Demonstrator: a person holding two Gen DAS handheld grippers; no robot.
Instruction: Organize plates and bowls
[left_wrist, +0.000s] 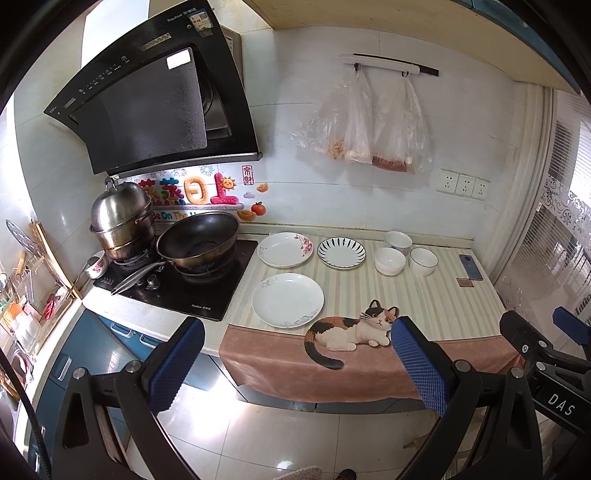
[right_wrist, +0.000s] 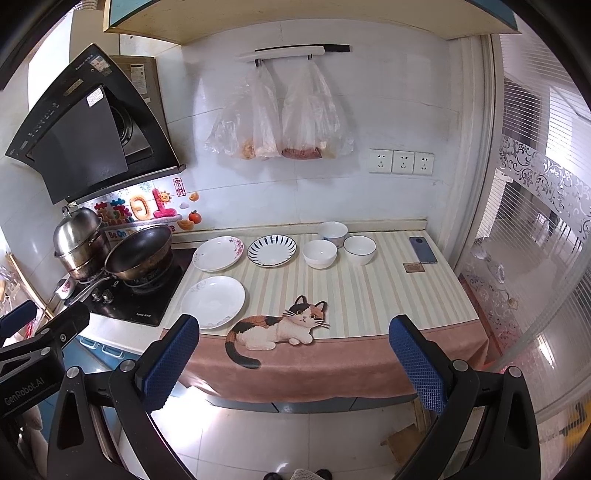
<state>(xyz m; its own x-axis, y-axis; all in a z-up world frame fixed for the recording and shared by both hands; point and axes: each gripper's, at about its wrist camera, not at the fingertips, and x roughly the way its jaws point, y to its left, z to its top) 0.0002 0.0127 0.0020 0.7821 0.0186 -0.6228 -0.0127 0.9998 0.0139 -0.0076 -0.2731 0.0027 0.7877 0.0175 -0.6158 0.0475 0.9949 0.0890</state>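
Three plates lie on the striped cat mat (left_wrist: 424, 295): a near white plate (left_wrist: 287, 300) (right_wrist: 213, 301), a floral plate (left_wrist: 285, 249) (right_wrist: 218, 253) and a blue-striped plate (left_wrist: 341, 252) (right_wrist: 272, 250). Three white bowls stand to their right: one at the back (left_wrist: 398, 240) (right_wrist: 332, 231), one in front of it (left_wrist: 389, 260) (right_wrist: 319, 253), one blue-rimmed (left_wrist: 423, 260) (right_wrist: 359, 249). My left gripper (left_wrist: 295, 328) and right gripper (right_wrist: 293, 328) are both open and empty, held off the counter's front edge over the floor.
A gas stove (left_wrist: 177, 284) left of the mat carries a wok (left_wrist: 199, 240) and a steel steamer pot (left_wrist: 120, 218). A phone (left_wrist: 471, 266) and a small card (left_wrist: 464, 283) lie at the mat's right. Bags (left_wrist: 369, 122) hang on the wall.
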